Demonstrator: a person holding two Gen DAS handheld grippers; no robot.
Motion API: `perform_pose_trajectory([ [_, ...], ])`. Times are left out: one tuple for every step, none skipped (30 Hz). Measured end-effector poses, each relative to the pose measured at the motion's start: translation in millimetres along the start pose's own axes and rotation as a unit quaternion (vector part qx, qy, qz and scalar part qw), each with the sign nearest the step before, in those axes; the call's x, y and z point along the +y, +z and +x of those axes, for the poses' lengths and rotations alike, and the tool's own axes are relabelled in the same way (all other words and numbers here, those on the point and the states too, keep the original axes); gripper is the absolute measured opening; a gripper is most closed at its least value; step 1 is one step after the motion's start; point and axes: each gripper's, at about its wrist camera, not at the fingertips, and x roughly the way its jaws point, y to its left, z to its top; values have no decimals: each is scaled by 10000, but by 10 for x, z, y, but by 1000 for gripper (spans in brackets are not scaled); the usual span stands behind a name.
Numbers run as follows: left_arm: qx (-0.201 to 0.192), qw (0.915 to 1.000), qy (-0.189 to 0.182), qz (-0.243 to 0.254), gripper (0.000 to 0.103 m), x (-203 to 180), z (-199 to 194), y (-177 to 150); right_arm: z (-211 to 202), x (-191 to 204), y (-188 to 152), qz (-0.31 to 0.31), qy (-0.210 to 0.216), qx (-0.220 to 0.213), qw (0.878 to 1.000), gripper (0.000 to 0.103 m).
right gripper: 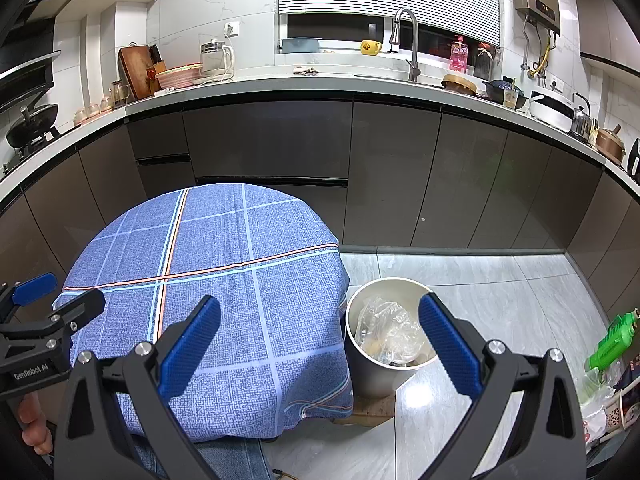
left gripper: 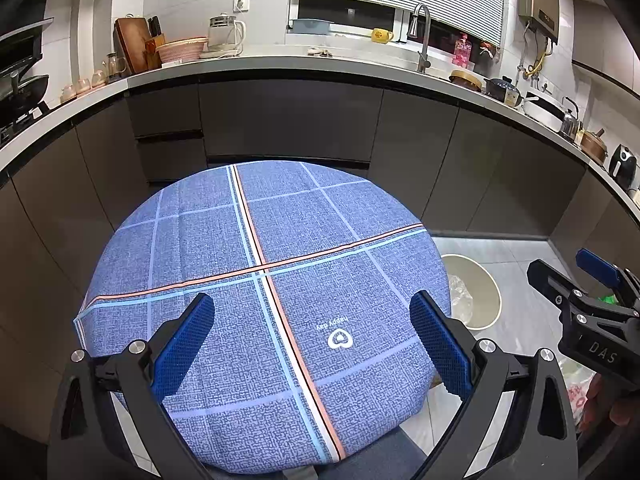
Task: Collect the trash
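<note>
Beige bin (right gripper: 372,368) holds crumpled clear plastic (right gripper: 386,330); both hand-held grippers (left gripper: 312,344) (right gripper: 320,344) gape wide, empty.

**Bare Tabletop, Crowded Floor to the Right**

The round table (left gripper: 260,280) under its blue checked cloth lay bare, so nothing barred a pass across its top. Both grippers hung above its near edge with jaws spread wide and nothing between them: the left gripper (left gripper: 312,344) over the cloth, the right gripper (right gripper: 320,340) across the table's right edge. Just beside that edge stood the bin (right gripper: 366,364), its mouth open upward, a crumpled clear bag (right gripper: 386,330) lying inside. Grey floor (right gripper: 500,320) beyond the bin lay open. Dark cabinets (right gripper: 400,176) closed off the far side. At the far right, a green bottle (right gripper: 612,338) and bagged clutter (right gripper: 600,404) crowded the floor.
</note>
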Motion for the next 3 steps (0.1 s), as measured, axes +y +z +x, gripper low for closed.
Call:
perform_pose_trajectory([
  [3,10000,5,-1,94,-1,1,0,0,0,-2,-1,2,-2,10000,99],
  [5,10000,8,2,94,-2,4,2,2,0,-4,-2,3,0,10000,99],
  [9,10000,7,5,94,-2,9,4,1,-1,0,-6,4,2,10000,99],
])
